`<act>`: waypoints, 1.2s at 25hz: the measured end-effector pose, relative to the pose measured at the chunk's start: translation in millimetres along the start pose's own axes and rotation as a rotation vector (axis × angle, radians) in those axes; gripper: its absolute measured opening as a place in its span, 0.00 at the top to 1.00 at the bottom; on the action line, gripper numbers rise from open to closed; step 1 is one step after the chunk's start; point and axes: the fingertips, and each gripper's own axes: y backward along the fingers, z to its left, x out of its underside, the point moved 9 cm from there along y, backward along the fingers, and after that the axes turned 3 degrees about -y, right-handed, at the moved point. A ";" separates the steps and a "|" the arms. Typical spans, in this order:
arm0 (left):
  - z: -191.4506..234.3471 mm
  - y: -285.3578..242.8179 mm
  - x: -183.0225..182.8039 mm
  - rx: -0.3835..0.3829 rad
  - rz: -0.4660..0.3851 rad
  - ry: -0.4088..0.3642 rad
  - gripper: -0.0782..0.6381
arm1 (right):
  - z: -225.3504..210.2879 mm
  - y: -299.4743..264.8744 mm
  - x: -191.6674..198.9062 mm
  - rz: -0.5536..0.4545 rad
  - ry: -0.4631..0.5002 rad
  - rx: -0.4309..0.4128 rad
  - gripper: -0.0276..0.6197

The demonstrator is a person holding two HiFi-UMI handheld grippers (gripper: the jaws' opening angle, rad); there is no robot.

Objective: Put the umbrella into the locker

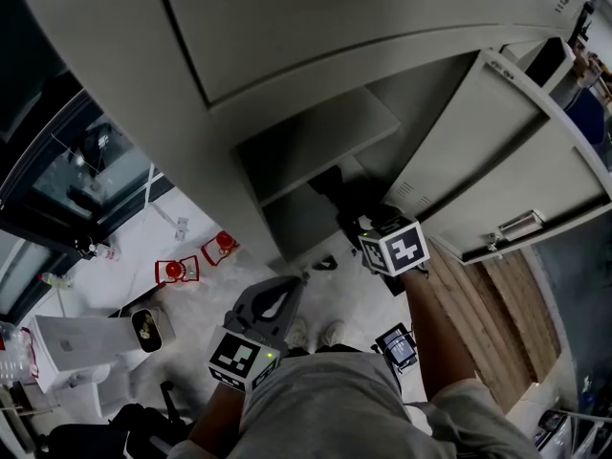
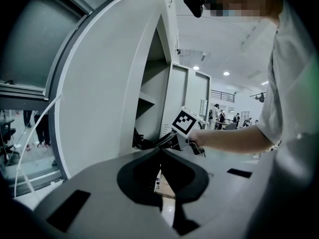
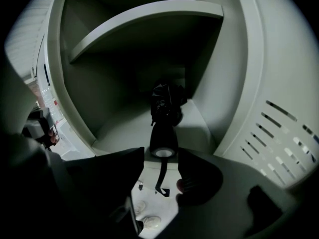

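1. The folded black umbrella (image 3: 163,126) lies on the floor of the locker's (image 3: 234,83) lower compartment. Its handle end sits at the front lip and faces the right gripper (image 3: 162,156). That end lies just between the tips of the gripper's jaws. The jaws are spread to either side, and neither pad presses on it.
2. The umbrella's wrist strap (image 3: 162,176) hangs over the lip, down through the gap between the jaws.
3. The left gripper (image 2: 160,152) has its jaws pressed together with nothing in them. It is held outside the locker, well apart from the umbrella.
4. Only the right gripper view shows the handle, the strap and the clearance at the pads. In the head view the umbrella is just a dark shape beyond the marker cube (image 1: 394,247).
5. The head view alone shows the door (image 1: 497,161) swung open to the right, and both grippers together.
6. The left gripper view shows the person's forearm (image 2: 234,138) reaching to the compartment.
7. The umbrella lies under a shelf (image 3: 149,19) in that compartment.
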 end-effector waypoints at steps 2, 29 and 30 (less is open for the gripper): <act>-0.6 0.3 -0.6 0.003 0.001 0.000 0.87 | 1.1 2.4 2.2 0.006 0.000 -0.006 0.63; -29.6 -31.4 -10.5 0.163 0.007 -0.065 0.87 | 34.4 98.8 74.2 -0.148 -0.196 0.052 0.88; -30.7 -31.5 -9.8 0.161 0.007 -0.063 0.87 | 37.6 101.7 76.1 -0.152 -0.204 0.048 0.88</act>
